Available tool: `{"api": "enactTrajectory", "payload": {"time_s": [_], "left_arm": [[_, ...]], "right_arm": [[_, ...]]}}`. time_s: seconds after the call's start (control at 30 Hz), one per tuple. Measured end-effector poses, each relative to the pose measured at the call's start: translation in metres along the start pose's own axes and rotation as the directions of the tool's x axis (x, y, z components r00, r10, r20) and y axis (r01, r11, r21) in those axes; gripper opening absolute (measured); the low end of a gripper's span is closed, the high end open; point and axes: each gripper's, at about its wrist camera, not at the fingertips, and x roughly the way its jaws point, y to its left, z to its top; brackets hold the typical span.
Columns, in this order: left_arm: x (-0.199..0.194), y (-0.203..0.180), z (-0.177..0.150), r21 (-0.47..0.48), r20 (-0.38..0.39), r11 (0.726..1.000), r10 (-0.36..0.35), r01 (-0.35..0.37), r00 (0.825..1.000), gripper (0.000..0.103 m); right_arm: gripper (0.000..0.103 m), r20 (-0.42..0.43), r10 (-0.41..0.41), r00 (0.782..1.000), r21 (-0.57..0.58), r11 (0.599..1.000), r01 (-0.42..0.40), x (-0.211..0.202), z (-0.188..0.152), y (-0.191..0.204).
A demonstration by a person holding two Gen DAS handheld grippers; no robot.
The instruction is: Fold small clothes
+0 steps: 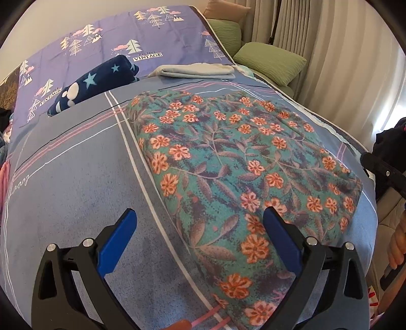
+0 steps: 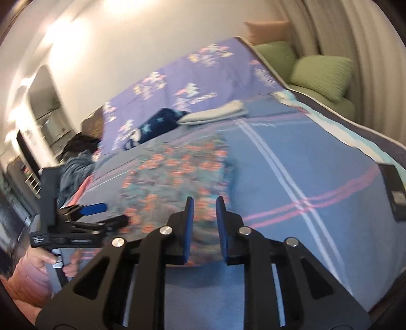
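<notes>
Two grippers in view, both over the bed [image 1: 76,203]. My left gripper [image 1: 200,228] has its jaws spread wide, nothing between the pads; its right finger [image 1: 279,236] sits in front of the floral garment [image 1: 241,157], the left finger over bare bedspread. My right gripper [image 2: 205,223] has its jaws nearly closed, a narrow gap between them and no cloth in that gap (right wrist view is motion-blurred, but the gap reads clearly).

One floral garment, teal with orange flowers, lies folded flat on the blue-grey striped bedspread in front of both grippers.

Further back I count two more folded items: one navy star-print piece [image 1: 94,83] and one pale grey piece [image 1: 195,71], side by side near the fold where the purple tree-print cover [image 1: 114,33] begins; I can't tell if they touch.

Two green cushions [image 1: 271,63] sit beyond the far right corner of the bed, one peach pillow [image 1: 223,10] behind them, curtains [image 1: 330,50] along the right.

One hand [image 2: 48,259] in a pink sleeve holds the left gripper's handle, seen in the right wrist view. One dark flat object [image 2: 394,193] lies at the bed's right edge; can't identify it.
</notes>
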Motion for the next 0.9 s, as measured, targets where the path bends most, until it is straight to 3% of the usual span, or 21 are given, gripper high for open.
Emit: {"api": "enactTrajectory", "payload": {"time_s": [0.1, 0.13, 0.2, 0.33, 0.63, 0.77, 0.83, 0.9], "left_arm": [[0.000, 0.004, -0.004, -0.036, 0.000, 0.999, -0.018, 0.018, 1.000, 0.100], [0.001, 0.007, -0.006, -0.054, 0.001, 0.998, -0.023, 0.023, 1.000, 0.102], [0.004, 0.009, -0.011, -0.078, 0.001, 0.996, -0.045, 0.045, 0.999, 0.102], [0.012, 0.016, -0.018, -0.122, -0.002, 0.989, -0.086, 0.086, 0.996, 0.102], [0.010, 0.019, -0.021, -0.132, 0.013, 0.985, -0.111, 0.111, 0.994, 0.102], [0.005, 0.023, -0.022, -0.140, 0.028, 0.981, -0.134, 0.136, 0.991, 0.102], [0.000, 0.027, -0.022, -0.144, 0.039, 0.978, -0.148, 0.152, 0.988, 0.102], [-0.005, 0.031, -0.021, -0.145, 0.055, 0.977, -0.152, 0.158, 0.987, 0.102]], "right_arm": [[0.020, -0.054, -0.012, 0.998, -0.042, 0.999, 0.010, 0.019, -0.006, 0.010], [0.014, -0.086, -0.042, 0.995, -0.051, 0.998, 0.038, 0.028, -0.008, 0.009], [0.013, -0.161, -0.129, 0.979, -0.100, 0.989, 0.114, 0.050, -0.019, 0.006], [0.015, -0.117, -0.198, 0.973, -0.202, 0.964, 0.172, 0.050, -0.025, 0.022], [0.017, -0.200, -0.124, 0.972, -0.055, 0.992, 0.115, 0.051, -0.013, 0.007], [0.027, -0.181, -0.081, 0.980, -0.033, 0.997, 0.076, 0.042, -0.002, 0.009], [0.042, -0.161, -0.094, 0.982, -0.057, 0.995, 0.086, 0.037, 0.003, 0.011], [0.050, -0.122, -0.133, 0.984, -0.090, 0.988, 0.122, 0.032, 0.011, 0.012]]}}
